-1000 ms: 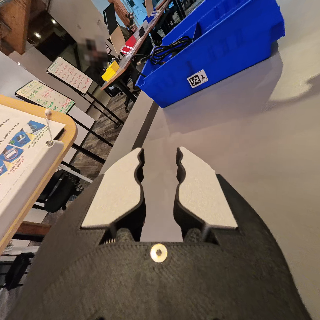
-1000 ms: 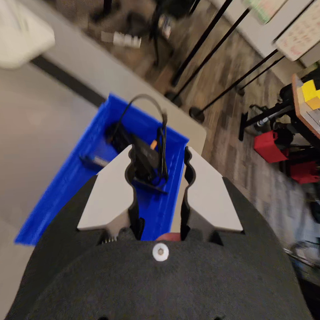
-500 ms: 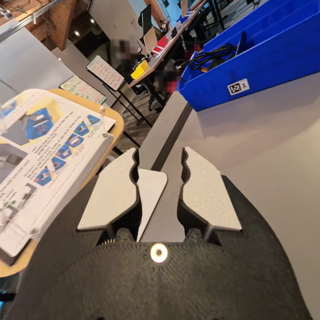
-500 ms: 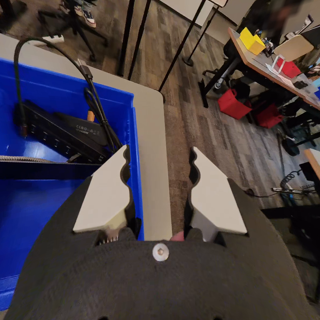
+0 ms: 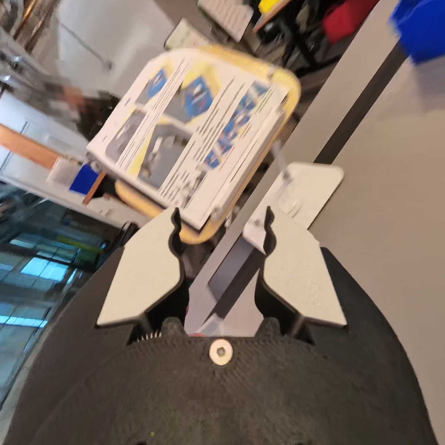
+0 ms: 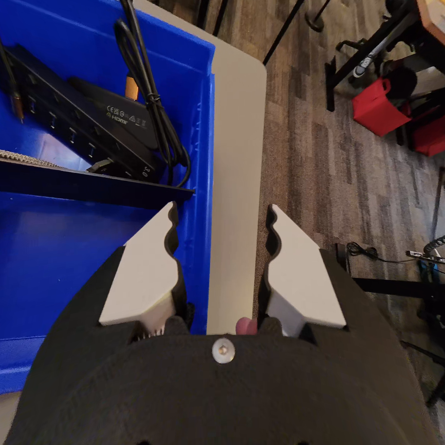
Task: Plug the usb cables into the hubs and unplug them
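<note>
In the right wrist view a blue bin (image 6: 199,134) holds a long black USB hub (image 6: 79,120), a flat black hub (image 6: 125,115) lying on it, and a bundled black cable (image 6: 154,96) with an orange plug (image 6: 132,89). My right gripper (image 6: 222,207) is open and empty, above the bin's right wall and the grey table strip (image 6: 236,168). My left gripper (image 5: 220,212) is open and empty, pointing at the table's left edge, far from the bin. Only a blurred corner of the bin (image 5: 423,29) shows in the left wrist view.
A black divider (image 6: 96,185) splits the bin; the near compartment is bare. A stand with a printed instruction sheet (image 5: 192,134) on a white base plate (image 5: 303,192) sits at the table's left edge. Past the table's right edge are wood floor and red bags (image 6: 382,108). Some 65 cm of space lies between my two pairs of fingers.
My left gripper has swung left, away from the bin, toward the instruction stand; its view is blurred. My right gripper has moved nearer over the bin's right wall. Both stayed open.
</note>
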`<control>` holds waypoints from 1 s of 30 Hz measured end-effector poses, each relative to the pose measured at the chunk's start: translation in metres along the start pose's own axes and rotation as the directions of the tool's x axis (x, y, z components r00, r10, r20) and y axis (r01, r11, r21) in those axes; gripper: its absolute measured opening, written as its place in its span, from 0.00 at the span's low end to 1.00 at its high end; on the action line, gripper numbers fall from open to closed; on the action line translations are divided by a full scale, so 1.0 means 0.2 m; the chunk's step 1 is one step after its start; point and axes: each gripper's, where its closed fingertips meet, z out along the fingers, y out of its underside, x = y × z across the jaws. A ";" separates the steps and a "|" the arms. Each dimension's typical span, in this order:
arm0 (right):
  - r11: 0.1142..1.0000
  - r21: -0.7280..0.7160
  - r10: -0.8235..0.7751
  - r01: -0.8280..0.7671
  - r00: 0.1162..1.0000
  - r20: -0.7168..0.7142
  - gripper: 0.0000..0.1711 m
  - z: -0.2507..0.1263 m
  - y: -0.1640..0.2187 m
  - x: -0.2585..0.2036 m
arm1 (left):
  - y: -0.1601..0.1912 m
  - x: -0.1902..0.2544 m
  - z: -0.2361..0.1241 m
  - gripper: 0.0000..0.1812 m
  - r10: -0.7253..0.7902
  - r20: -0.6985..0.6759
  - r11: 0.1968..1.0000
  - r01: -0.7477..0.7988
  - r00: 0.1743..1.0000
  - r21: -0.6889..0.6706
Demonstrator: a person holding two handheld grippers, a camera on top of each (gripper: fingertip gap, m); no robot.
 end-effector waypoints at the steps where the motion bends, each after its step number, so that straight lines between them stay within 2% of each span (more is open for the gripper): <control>1: 1.000 -0.007 -0.005 0.005 1.000 0.014 0.42 0.01 0.01 -0.01 | 0.10 -0.08 -0.04 0.36 0.007 0.029 0.999 -0.006 1.000 -0.047; 5: 0.999 -0.027 -0.026 0.027 0.999 0.044 0.41 0.04 0.02 -0.06 | 0.59 -0.38 -0.27 0.37 -0.020 0.126 0.965 0.052 0.992 -0.259; 9: 0.996 -0.060 -0.059 0.063 0.996 0.066 0.39 0.07 0.04 -0.10 | 1.10 -0.61 -0.54 0.37 -0.055 0.223 0.885 0.151 0.973 -0.440; 14: 0.991 -0.094 -0.089 0.097 0.991 0.095 0.35 0.07 0.06 -0.15 | 1.68 -0.63 -0.78 0.42 -0.263 0.251 0.712 0.363 0.932 -0.601; 18: 0.979 -0.149 -0.126 0.141 0.987 0.102 0.34 0.08 0.10 -0.17 | 1.91 -0.55 -0.86 0.43 -0.323 0.233 0.624 0.392 0.917 -0.677; 21: 0.977 -0.159 -0.132 0.145 0.987 0.092 0.32 0.08 0.10 -0.16 | 2.01 -0.47 -0.89 0.42 -0.345 0.189 0.569 0.365 0.920 -0.737; 25: 0.970 -0.201 -0.125 0.137 0.990 0.069 0.32 0.10 0.14 -0.13 | 2.09 -0.39 -0.87 0.39 -0.364 0.172 0.539 0.357 0.915 -0.762; 30: 0.960 -0.250 -0.108 0.124 0.991 0.075 0.30 0.10 0.18 -0.13 | 2.14 -0.28 -0.85 0.26 -0.354 0.123 0.518 0.303 0.927 -0.800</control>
